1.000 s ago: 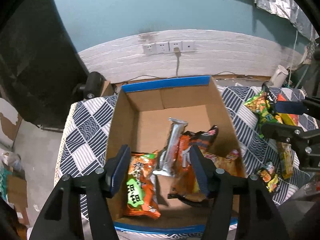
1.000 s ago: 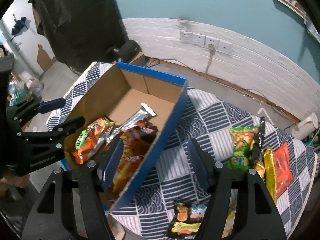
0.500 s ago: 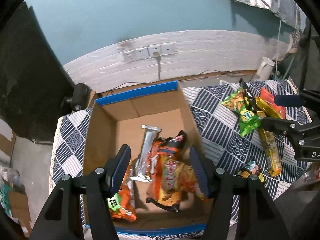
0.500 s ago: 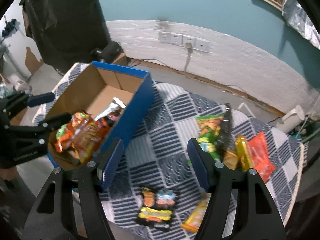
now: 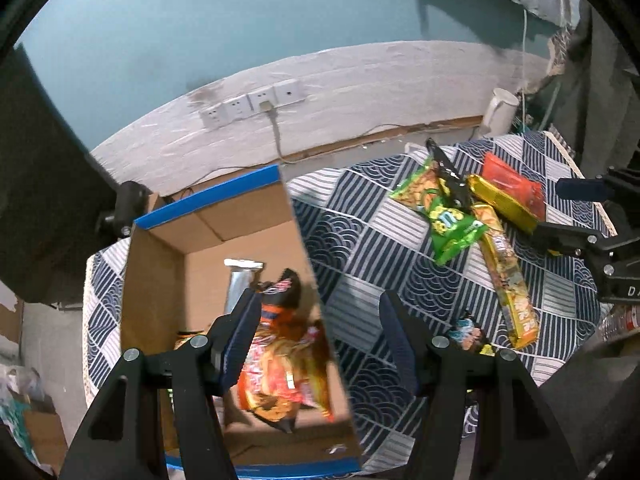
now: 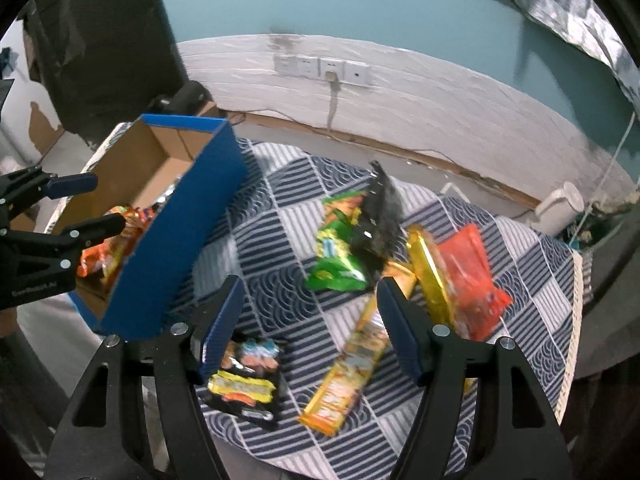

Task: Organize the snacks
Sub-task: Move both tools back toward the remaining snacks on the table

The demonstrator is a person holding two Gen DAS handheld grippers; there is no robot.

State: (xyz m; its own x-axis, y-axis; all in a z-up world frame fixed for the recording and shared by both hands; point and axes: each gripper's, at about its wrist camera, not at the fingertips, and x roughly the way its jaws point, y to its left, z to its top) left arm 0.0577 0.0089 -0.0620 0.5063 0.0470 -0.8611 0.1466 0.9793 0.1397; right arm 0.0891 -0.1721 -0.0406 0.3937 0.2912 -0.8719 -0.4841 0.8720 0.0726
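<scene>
A cardboard box with a blue rim stands on the left of the patterned tablecloth. It holds orange packets and a silver bar. Loose on the cloth lie a green packet, a black packet, a gold bar, a red packet, a long yellow packet and a small dark packet. My left gripper hangs open over the box's right wall. Above the cloth, my right gripper is opening, with nothing between its jaws.
The table is small, and its front and right edges are close to the loose snacks. A white jug stands on the floor beyond the far right corner. Wall sockets with a plugged-in cable sit behind. A black object stands by the box's far left corner.
Both grippers have moved to the right, away from the box's middle and toward the loose snacks. The right gripper's jaws stand slightly wider.
</scene>
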